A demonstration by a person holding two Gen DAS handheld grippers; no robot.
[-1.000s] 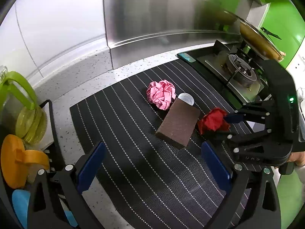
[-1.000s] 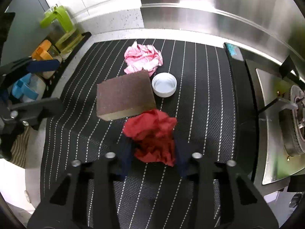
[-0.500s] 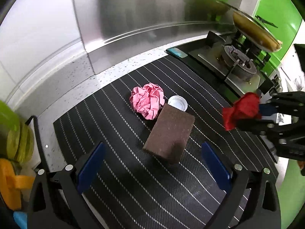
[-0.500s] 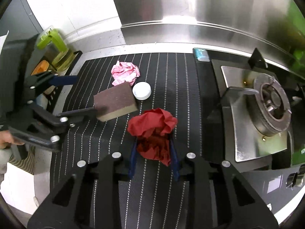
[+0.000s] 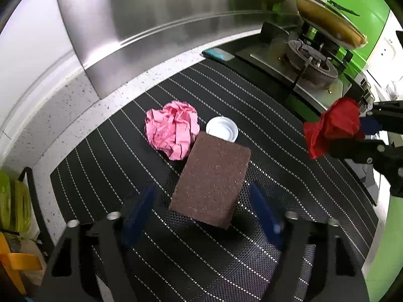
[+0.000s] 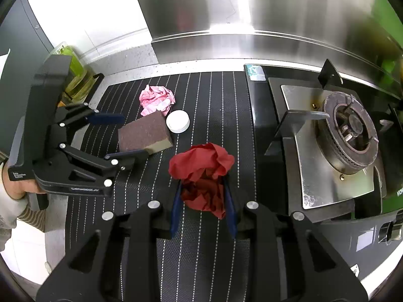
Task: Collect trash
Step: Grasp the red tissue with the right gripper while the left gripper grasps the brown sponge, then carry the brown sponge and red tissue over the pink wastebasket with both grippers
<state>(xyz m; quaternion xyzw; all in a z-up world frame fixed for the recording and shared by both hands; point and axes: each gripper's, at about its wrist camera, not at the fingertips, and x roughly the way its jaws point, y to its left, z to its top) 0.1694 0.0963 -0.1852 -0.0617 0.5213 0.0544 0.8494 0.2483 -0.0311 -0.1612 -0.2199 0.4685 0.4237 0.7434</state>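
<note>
White cap partly behind sponge; blurred fingers.

Rough matt sponge, crumpled pink paper, woven striped mat

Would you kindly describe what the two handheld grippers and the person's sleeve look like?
Both the left gripper and right gripper are black angular linkage frames with silver round pins and flat blue finger pads. The left has small white lettering on its body. The sleeve is pale.
</note>
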